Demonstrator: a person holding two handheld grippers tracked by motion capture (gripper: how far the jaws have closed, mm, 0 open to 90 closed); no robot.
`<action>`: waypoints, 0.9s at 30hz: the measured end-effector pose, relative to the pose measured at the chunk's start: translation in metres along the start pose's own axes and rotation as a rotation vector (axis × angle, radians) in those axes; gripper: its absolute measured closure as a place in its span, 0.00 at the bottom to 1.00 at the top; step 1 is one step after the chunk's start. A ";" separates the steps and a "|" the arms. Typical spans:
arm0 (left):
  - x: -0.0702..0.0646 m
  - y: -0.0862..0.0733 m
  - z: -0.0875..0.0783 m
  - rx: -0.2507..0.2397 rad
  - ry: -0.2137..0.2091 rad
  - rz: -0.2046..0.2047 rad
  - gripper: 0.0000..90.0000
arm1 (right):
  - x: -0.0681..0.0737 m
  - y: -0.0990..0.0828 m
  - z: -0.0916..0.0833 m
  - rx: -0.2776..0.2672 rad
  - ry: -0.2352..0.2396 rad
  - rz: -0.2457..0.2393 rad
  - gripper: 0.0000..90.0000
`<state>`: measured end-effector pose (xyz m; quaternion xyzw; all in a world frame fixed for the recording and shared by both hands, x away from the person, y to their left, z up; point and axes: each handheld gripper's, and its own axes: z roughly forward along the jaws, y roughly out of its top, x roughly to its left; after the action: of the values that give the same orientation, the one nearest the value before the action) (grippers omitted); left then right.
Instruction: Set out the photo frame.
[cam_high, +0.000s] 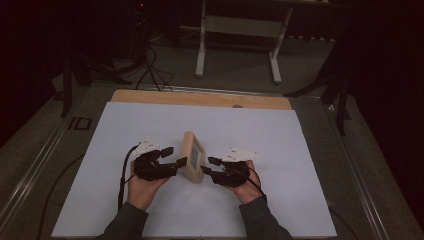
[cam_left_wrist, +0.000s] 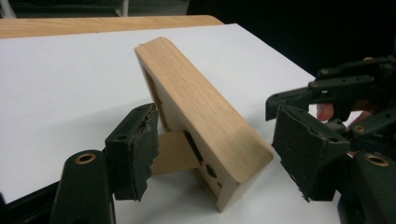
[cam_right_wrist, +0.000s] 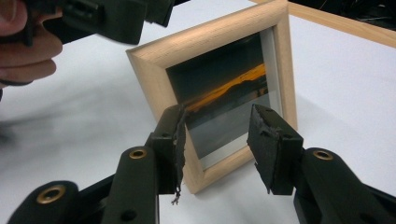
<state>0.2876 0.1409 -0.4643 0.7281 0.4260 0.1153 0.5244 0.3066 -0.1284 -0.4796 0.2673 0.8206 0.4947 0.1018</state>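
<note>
The wooden picture frame stands upright on the white table sheet, propped on its back stand, right between the two grippers. The left gripper sits behind the frame, jaws spread wide and clasping nothing, the frame's edge and stand lying between them in the left gripper view. The right gripper faces the glass front, jaws likewise parted, just ahead of the frame's lower border, with the orange-streaked photo visible between its pads.
</note>
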 end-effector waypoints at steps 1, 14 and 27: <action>-0.001 0.000 0.001 0.003 0.004 0.001 0.34 | -0.001 0.000 -0.001 -0.003 -0.001 -0.001 0.62; -0.009 -0.003 0.019 0.054 0.038 0.026 0.31 | -0.005 0.001 -0.004 -0.007 -0.019 0.007 0.60; -0.005 -0.008 0.030 0.086 0.023 0.001 0.37 | -0.007 0.001 -0.008 -0.018 -0.033 0.009 0.59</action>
<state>0.2985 0.1179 -0.4820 0.7488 0.4361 0.1055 0.4878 0.3094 -0.1375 -0.4752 0.2782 0.8131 0.4981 0.1157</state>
